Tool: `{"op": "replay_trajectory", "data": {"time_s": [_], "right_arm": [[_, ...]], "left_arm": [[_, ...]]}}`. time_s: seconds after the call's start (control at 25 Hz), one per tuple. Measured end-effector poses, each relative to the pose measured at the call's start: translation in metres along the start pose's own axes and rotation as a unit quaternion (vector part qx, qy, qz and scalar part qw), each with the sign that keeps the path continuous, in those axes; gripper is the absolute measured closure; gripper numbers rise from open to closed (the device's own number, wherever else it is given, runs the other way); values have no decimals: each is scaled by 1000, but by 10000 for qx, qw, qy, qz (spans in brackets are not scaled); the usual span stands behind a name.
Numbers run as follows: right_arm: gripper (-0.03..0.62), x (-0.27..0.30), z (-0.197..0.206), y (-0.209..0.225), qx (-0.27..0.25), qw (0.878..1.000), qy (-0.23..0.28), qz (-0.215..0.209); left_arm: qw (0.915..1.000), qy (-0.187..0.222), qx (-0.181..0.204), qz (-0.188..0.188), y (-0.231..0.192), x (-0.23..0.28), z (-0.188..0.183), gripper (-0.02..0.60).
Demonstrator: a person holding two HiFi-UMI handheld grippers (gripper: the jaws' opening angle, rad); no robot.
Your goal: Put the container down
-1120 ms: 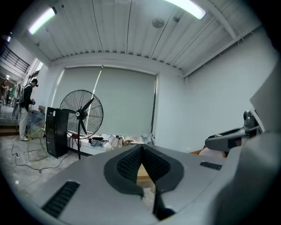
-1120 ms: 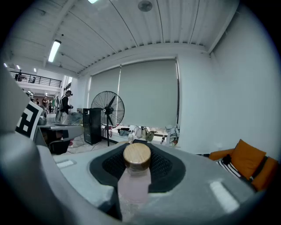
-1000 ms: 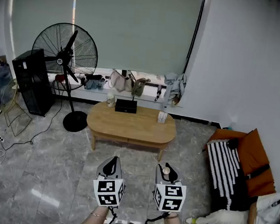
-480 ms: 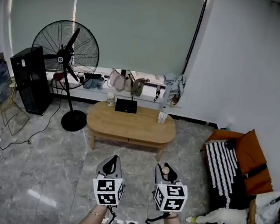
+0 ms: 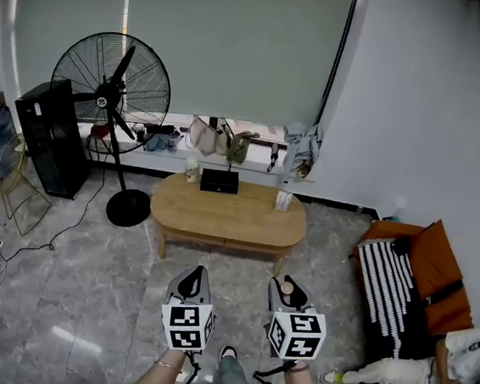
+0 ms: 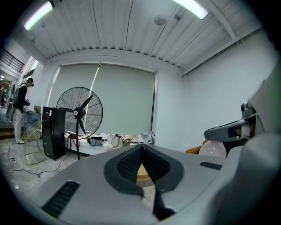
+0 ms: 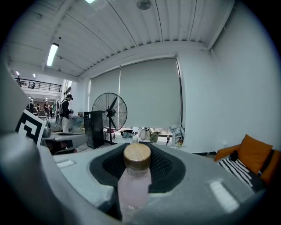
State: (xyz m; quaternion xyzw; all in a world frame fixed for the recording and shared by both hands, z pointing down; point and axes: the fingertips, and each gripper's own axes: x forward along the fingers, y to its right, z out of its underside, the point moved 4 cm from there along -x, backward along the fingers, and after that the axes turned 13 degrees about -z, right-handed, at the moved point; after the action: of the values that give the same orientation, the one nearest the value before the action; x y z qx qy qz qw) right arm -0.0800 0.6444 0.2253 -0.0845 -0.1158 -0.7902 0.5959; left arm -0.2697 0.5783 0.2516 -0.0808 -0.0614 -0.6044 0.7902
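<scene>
We are clamping the bottle (image 7: 134, 184) upright in the right gripper (image 5: 285, 290), its jaws partly apart and pressing the sides below the cap (image 7: 137, 155), so nothing is tipping. The left gripper (image 6: 141, 151) is riding alongside, jaws together and empty. The table (image 5: 229, 216), well ahead, is probably waiting for the bottle.

Left claw (image 5: 192, 277) and right claw (image 5: 285, 285), as I carry them: smooth grey shells, black ribbed pads (image 6: 129, 165) at the tips. Each bears a white cube (image 5: 186, 326) printed with black square markers. Black cables (image 5: 190, 371) trail behind, and a thin bracelet (image 5: 165, 365) rings my left wrist.
</scene>
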Motion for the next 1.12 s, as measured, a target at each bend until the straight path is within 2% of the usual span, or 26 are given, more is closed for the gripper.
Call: {"op": "replay_trajectory", "data": {"time_s": [0.56,1.12], "right_arm": [[468,92,-29,59,-76,9997,-61,-245],[468,174,-55,146,58,9993,-120,-343]], "left_arm": [[9995,-190,-119,-233,-2,102,-12,584],[9995,-247,58,-200,36,207,-34,584]]}}
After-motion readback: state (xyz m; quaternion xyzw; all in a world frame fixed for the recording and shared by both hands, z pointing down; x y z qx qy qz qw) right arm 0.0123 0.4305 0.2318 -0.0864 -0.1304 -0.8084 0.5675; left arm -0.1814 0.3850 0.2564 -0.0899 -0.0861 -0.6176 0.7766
